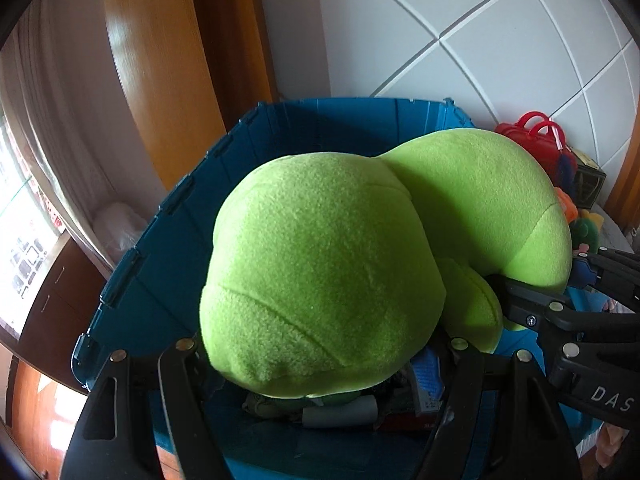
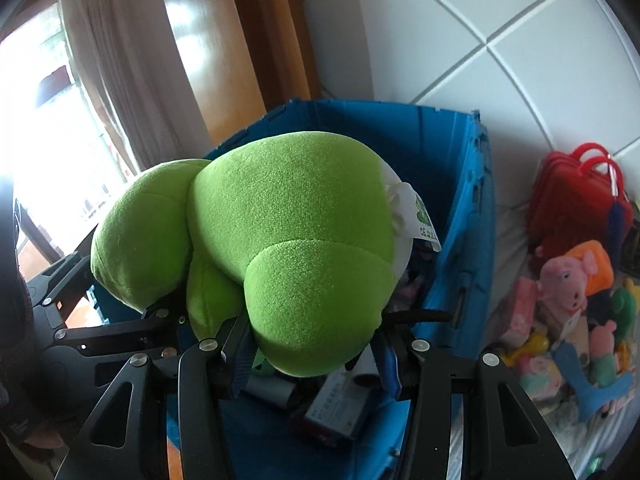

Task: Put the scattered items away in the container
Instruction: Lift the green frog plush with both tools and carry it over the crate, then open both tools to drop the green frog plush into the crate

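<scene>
While both grippers press into it from either side, the big lime-green fleece plush toy [image 1: 320, 272] hangs just above the open deep-blue ribbed plastic crate [image 1: 168, 208], its nap fine and pebbly, its body made of two swollen rounded lobes joined at a seam, with a smaller smooth limb tucked beneath them. Nearest the left wrist camera, the left gripper [image 1: 320, 350], matte black plastic with silver rivets, is clamped on one lobe, the soft fabric bulging between its fingers. Nearest the right wrist camera, the right gripper [image 2: 316, 346], of the same black hinged make with blue pads [image 2: 390, 364], is clenched on the other lobe; a white fabric tag [image 2: 420, 216] with green print sticks out of the toy's far side.

Under the toy, on the crate's floor, lie a small dark box with printed lettering [image 2: 340, 404] and a grey cylindrical tube [image 2: 272, 390], partly shadowed. The crate's walls are stiff, with vertical ribs and notched latches along the rim.

Right of the crate, on a pale cloth surface, sits a heap of soft toys: a pink plush pig [image 2: 564, 292], orange and green bits, and a blue felt shape [image 2: 596, 388]. Behind that heap stands a glossy red plastic case with looped handles [image 2: 576, 196]. Beyond the crate rise a white wall of large square panels [image 2: 500, 40], a polished amber wooden board [image 2: 200, 60], and a pleated pale curtain [image 2: 104, 60] by a bright window.
</scene>
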